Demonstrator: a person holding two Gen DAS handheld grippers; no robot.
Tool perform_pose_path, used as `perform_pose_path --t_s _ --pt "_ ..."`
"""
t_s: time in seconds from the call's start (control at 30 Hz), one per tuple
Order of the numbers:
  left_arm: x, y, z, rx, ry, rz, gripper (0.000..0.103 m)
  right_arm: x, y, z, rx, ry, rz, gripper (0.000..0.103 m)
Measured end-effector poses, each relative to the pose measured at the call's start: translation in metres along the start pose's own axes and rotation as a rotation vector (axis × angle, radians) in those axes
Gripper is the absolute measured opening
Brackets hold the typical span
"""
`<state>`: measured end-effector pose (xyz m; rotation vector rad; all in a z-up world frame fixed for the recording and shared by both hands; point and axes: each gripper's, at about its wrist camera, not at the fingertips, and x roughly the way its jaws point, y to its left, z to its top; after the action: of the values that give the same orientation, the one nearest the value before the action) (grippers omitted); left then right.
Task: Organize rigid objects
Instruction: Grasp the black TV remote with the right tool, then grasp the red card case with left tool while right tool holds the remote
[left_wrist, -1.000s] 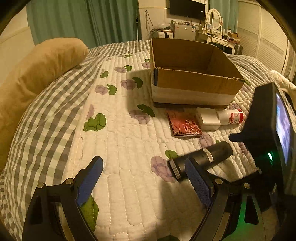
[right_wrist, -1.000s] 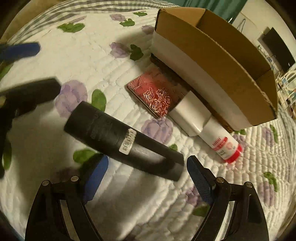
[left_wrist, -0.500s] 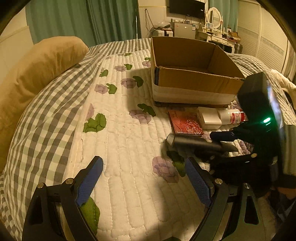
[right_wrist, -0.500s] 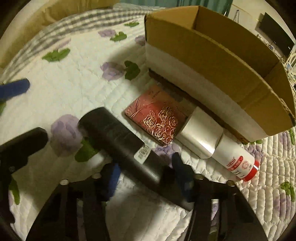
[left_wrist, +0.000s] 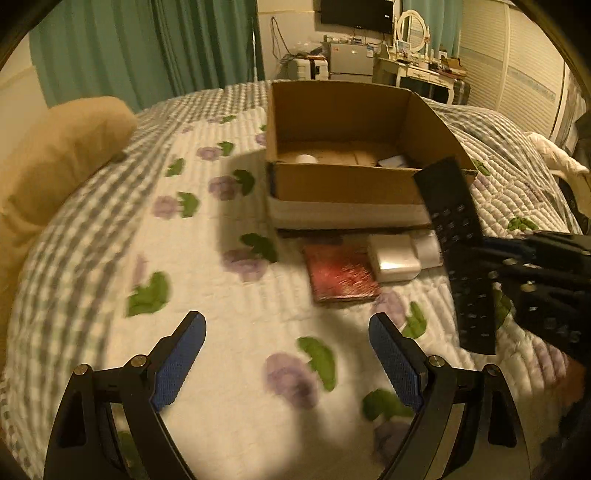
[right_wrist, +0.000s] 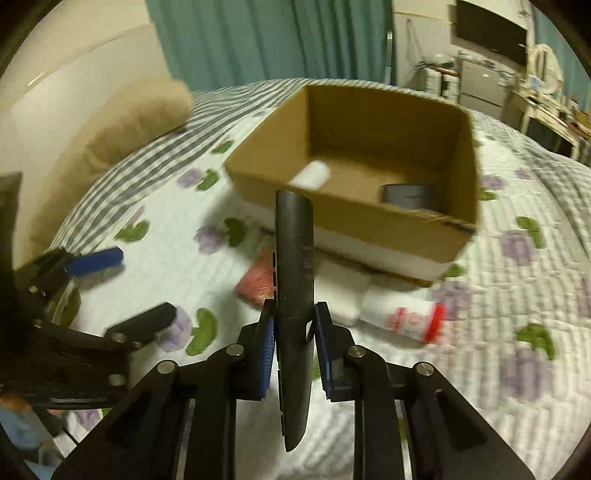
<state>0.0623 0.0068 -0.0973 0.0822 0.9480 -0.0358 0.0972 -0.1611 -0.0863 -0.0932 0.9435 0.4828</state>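
Quilted bed (left_wrist: 229, 317): right gripper (right_wrist: 293, 332) jaws clamp black remote (right_wrist: 293, 258).

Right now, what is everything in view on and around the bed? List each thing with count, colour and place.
Open cardboard box: one, brown, on quilt.
White rounded object: one, inside box.
Grey roll: one, inside box.
Black remote control: one, lifted, clamped by right gripper.
Red patterned flat case: one, before box.
White rectangular block: one, beside case.
White bottle with red cap: one, lying beside block.
Tan pillow: one, bed's edge.
Left gripper: open, empty.
Right gripper: shut on remote.
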Motion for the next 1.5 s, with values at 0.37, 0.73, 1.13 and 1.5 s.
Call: perform_pose_path --t_s 0.37,0.73,1.13,1.5 --pt "0.079 -0.035 0.01 -0.007 0.141 0.037 0.092 0.003 -0.049 -0.003 0.107 0.038 -0.083 0.019" --pt "0.116 -0.059 0.025 0.083 0.166 0.076 0.092 0.013 -0.053 -0.007 0.125 0.051 -0.08 0.02" --pt "0.069 -0.045 0.017 0.011 0.099 -0.038 0.07 0.004 -0.049 -0.009 0.114 0.008 -0.078 0.019" --pt "-0.013 -0.044 0.033 0.034 -0.06 -0.105 0.013 -0.042 -0.029 0.021 0.06 -0.102 -0.099 0.019"
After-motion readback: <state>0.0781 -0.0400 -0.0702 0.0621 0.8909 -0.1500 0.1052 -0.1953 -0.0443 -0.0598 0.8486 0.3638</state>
